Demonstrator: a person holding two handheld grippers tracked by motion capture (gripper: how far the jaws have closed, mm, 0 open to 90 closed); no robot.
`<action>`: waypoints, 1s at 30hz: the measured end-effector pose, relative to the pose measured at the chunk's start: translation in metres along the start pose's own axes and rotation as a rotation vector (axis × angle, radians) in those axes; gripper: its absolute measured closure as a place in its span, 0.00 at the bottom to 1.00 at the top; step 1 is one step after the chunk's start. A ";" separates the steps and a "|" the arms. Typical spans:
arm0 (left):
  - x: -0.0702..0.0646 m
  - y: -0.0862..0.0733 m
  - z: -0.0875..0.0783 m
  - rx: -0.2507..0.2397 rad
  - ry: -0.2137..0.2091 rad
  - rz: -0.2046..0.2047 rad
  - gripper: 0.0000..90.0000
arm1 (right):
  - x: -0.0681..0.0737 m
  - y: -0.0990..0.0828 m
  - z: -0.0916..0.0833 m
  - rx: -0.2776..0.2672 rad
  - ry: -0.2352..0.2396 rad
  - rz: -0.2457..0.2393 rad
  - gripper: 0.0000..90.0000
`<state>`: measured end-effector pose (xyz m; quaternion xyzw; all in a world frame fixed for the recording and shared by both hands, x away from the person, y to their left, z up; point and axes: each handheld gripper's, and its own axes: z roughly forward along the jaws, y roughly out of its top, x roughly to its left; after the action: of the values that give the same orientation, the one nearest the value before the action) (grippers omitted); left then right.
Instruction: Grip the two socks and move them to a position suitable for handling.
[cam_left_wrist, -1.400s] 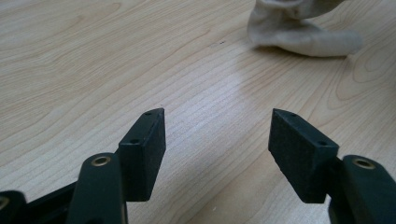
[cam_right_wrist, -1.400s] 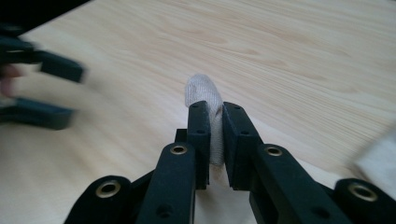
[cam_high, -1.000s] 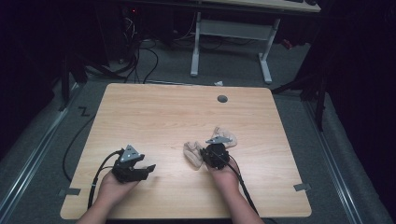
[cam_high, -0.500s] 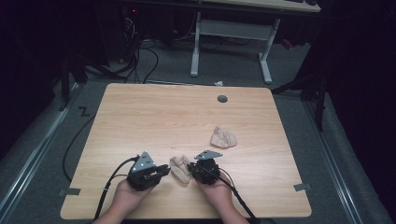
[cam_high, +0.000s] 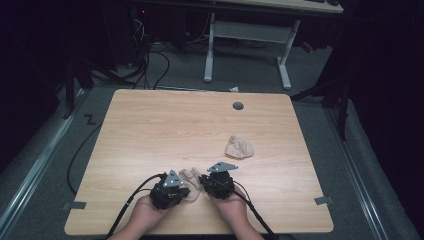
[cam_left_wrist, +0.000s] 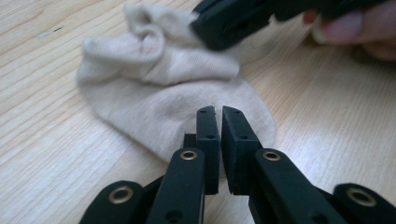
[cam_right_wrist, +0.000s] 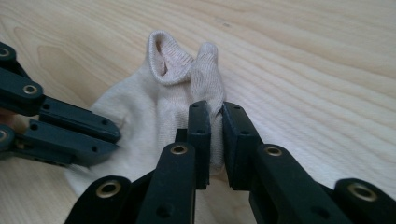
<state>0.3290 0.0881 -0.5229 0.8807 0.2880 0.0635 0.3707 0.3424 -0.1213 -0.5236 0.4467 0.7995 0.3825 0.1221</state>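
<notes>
The table (cam_high: 150, 130) is big, made of light wood, and sits on a grey floor (cam_high: 45, 165). Behind it stands a white desk frame (cam_high: 247, 45).

Two hands come in at the near edge. The left hand (cam_high: 145, 217) holds the left gripper (cam_high: 186, 189). The right hand (cam_high: 232, 212) holds the right gripper (cam_high: 202, 179). The two grippers sit close together and point at each other.

Between them lies a sock (cam_high: 190, 175), pale and a bit crumpled, flat on the wood near the front edge. The left gripper has just been closing its jaws. Now they are pinched tight on one edge of the sock (cam_left_wrist: 159, 102). The right gripper has its jaws squeezed on a fold of the same sock (cam_right_wrist: 182, 79), near the open cuff.

A second sock (cam_high: 239, 147) lies bunched up farther back and to the right, well apart from the grippers.

A small grey hole cap (cam_high: 238, 105) sits near the far edge.
</notes>
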 end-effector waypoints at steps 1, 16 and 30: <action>0.000 0.000 0.000 0.000 0.000 0.000 0.95 | 0.000 0.000 0.000 0.000 0.000 0.000 0.92; 0.037 -0.013 -0.019 -0.007 0.129 -0.069 0.89 | -0.025 -0.024 -0.030 0.027 -0.070 0.046 0.84; 0.029 -0.013 -0.028 -0.052 0.148 -0.054 0.80 | -0.018 -0.012 -0.032 -0.073 -0.065 -0.011 0.87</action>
<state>0.3382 0.1290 -0.5151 0.8555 0.3367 0.1259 0.3728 0.3280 -0.1557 -0.5127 0.4498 0.7831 0.3959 0.1662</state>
